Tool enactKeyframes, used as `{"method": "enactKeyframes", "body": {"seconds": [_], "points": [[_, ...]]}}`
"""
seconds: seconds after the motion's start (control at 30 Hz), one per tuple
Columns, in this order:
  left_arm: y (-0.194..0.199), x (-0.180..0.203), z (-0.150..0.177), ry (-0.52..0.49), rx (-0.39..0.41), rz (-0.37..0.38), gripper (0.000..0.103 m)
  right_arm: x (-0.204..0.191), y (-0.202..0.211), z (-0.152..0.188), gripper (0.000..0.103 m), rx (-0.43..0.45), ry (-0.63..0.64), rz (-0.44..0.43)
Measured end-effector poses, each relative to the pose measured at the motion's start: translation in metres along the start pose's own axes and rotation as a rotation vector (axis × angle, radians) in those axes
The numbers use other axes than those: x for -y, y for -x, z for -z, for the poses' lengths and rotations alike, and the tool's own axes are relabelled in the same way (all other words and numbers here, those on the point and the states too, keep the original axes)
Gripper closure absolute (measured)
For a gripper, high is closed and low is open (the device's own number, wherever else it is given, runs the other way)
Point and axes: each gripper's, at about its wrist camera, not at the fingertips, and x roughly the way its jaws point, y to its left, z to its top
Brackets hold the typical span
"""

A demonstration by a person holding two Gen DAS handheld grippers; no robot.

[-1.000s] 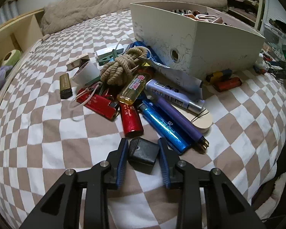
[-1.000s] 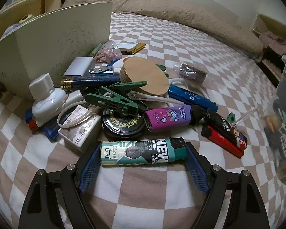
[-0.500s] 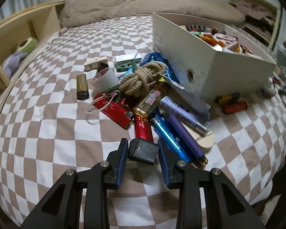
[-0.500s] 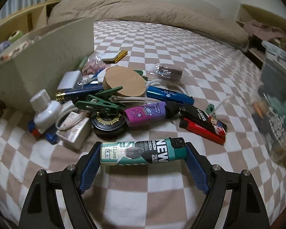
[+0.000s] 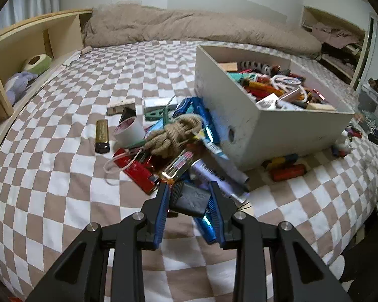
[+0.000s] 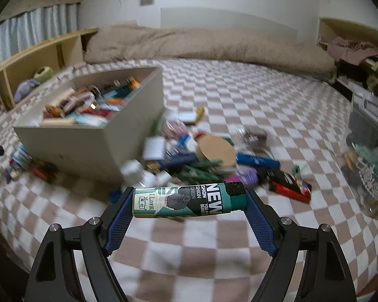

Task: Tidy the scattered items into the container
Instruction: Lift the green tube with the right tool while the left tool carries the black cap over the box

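My left gripper (image 5: 190, 196) is shut on a small black box (image 5: 189, 197) and holds it above a pile of lighters, tubes and a rope coil (image 5: 172, 136) on the checked bed. The white container (image 5: 242, 130) stands to the right, filled with several items. My right gripper (image 6: 189, 201) is shut on a teal lighter (image 6: 189, 200), held crosswise by its ends above the bed. In the right wrist view the container (image 6: 128, 138) is to the left, with a blurred pile of clips, lighters and a cork disc (image 6: 218, 148) beside it.
A wooden shelf (image 5: 35, 42) with soft toys runs along the bed's left side. A rolled beige duvet (image 5: 196, 27) lies at the far end. Clear bins (image 6: 370, 138) stand off the bed's right edge. A red lighter (image 5: 287, 172) lies by the container's near corner.
Both grippers have risen with their loads. The left view now looks down into the container. The right gripper has swung back and up, and its view is motion-blurred.
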Motion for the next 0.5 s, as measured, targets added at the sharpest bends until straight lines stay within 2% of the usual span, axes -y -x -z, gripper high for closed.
{"method": "enactKeyframes", "body": {"seconds": [0.23, 0.37, 0.5], "points": [[0.015, 0.006, -0.013, 0.002, 0.061, 0.016, 0.071, -0.034, 0.009, -0.033, 0.019, 0.074, 0.029, -0.058], [0.024, 0.011, -0.025, -0.002, 0.093, 0.033, 0.071, -0.058, 0.005, -0.062, 0.019, 0.09, 0.161, -0.065], [0.026, 0.025, -0.041, -0.026, 0.129, 0.041, 0.071, -0.082, -0.001, -0.088, 0.019, 0.086, 0.33, -0.027]]}}
